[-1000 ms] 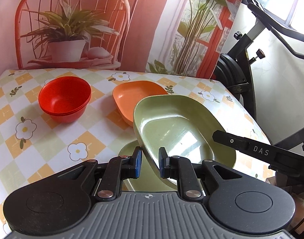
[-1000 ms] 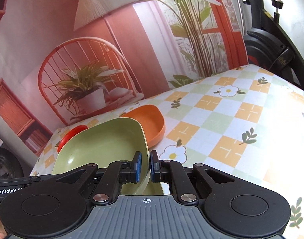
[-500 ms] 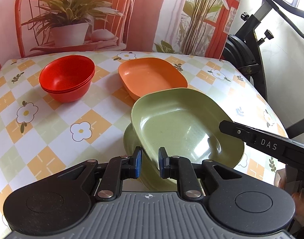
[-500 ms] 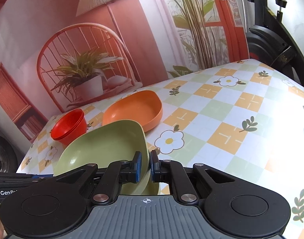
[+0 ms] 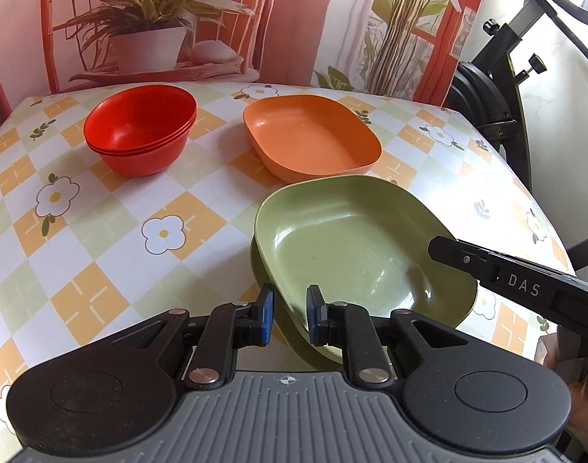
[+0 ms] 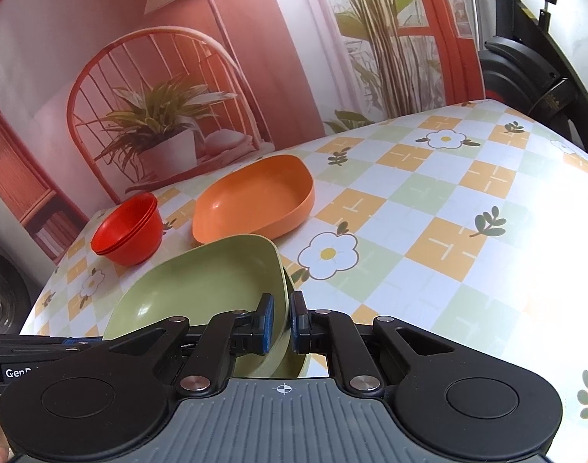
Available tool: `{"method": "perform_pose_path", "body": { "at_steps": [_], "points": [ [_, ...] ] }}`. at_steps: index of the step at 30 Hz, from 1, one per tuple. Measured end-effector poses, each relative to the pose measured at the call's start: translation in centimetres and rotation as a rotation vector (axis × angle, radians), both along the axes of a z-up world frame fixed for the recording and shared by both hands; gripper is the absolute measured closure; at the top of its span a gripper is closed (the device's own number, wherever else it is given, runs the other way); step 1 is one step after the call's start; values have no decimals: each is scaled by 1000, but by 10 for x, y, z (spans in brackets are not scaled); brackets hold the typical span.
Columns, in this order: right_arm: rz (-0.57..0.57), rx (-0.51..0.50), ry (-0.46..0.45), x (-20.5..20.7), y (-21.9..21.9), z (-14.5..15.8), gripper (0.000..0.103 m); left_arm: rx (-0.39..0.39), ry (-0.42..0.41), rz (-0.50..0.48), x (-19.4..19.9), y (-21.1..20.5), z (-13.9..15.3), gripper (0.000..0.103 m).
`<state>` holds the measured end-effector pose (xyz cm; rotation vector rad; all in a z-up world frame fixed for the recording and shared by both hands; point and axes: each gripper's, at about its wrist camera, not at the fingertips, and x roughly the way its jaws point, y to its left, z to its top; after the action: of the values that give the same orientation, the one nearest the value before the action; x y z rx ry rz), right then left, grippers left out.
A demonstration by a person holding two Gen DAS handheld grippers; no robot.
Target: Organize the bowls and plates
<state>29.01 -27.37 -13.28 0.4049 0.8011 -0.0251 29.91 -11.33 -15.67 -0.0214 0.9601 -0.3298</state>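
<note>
Two green plates point(image 5: 355, 254) sit nested between your grippers on the flower-checked tablecloth point(image 5: 101, 231), the upper one tilted slightly in the lower. Your right gripper point(image 6: 280, 324) has its blue pads clamped together on the upper plate's near rim, one finger inside the dish and one outside. Your left gripper point(image 5: 288, 314) holds its fingers apart, straddling the stack's near-left rim; whether either pad touches the plastic cannot be told. Ahead of your left fingertips, just beyond the green pair, lies the orange plate point(image 5: 311, 135), apart from them. Farther left of it, well clear of both grippers, stand the stacked red bowls point(image 5: 139, 131). Beyond the table's right edge is an exercise bike point(image 5: 498, 88).
</note>
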Motion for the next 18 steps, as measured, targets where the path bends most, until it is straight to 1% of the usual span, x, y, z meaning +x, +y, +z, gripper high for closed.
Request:
{"method": "perform_pose_path", "body": {
  "at_steps": [18],
  "points": [
    [12, -16, 13, 4, 1, -5, 94, -10, 24, 15, 2, 2, -7, 84]
  ]
}}
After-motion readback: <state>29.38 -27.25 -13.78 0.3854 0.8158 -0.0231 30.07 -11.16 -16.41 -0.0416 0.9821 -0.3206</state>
